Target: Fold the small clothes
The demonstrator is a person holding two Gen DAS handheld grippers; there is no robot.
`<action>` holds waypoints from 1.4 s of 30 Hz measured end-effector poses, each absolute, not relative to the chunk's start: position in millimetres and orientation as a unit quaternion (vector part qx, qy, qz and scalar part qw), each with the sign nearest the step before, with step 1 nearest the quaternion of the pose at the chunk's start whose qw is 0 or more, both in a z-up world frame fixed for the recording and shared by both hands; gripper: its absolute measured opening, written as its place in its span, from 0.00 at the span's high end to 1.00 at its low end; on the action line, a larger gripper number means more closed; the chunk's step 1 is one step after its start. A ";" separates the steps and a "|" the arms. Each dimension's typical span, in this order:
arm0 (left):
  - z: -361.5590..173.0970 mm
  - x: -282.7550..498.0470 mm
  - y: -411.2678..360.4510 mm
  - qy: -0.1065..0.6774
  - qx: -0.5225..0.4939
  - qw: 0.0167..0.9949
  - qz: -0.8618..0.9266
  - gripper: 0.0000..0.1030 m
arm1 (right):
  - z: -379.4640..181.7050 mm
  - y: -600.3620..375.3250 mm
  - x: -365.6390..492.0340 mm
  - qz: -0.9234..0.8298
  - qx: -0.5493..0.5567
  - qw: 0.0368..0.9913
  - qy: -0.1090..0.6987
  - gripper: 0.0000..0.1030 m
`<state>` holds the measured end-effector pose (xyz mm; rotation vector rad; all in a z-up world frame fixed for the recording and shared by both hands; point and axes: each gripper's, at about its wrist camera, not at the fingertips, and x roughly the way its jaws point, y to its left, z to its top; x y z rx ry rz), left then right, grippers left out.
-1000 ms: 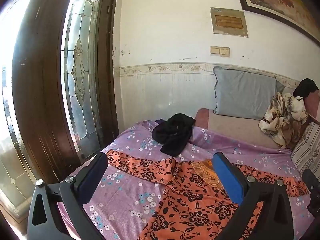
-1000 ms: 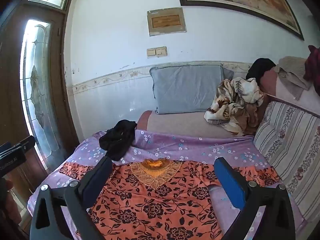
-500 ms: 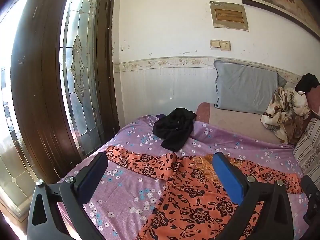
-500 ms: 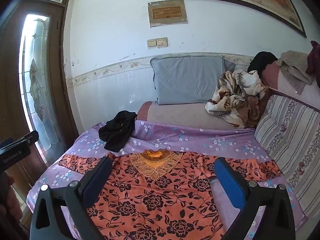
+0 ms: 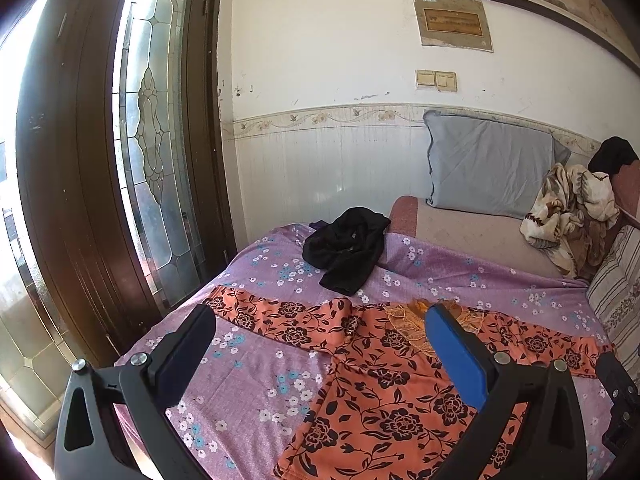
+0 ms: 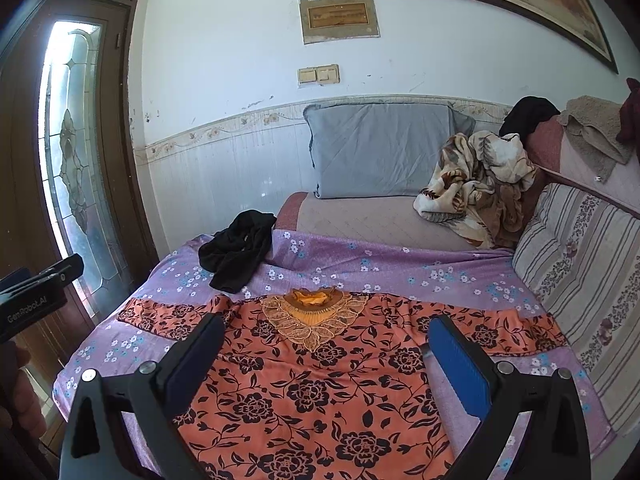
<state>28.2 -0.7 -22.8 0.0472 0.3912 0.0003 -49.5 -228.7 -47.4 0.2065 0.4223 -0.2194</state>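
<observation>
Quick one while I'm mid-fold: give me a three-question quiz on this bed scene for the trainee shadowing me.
1. True or false: the orange floral top lies spread flat on the purple bedsheet with both sleeves out to the sides.
2. Multiple choice: the crumpled black garment lies (A) on top of the grey pillow, (B) on the bedsheet beyond the top's collar, toward the door side, (C) in the right gripper.
3. Fill in: both the left gripper and the right gripper are ____ and hold nothing.

Key: 1 true; 2 B; 3 open.
</observation>
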 end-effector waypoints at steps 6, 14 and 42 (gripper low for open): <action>-28.2 29.2 2.6 0.196 0.025 0.980 0.008 0.00 | -50.4 -222.9 -47.0 -0.098 0.095 0.967 0.215 0.00; -29.8 30.2 7.4 0.196 0.023 0.980 0.011 0.00 | -50.1 -218.8 -45.8 -0.094 0.094 0.968 0.215 0.00; -37.7 30.5 -5.3 0.200 0.037 0.979 0.005 0.00 | -53.7 -218.4 -45.1 -0.090 0.095 0.967 0.218 0.00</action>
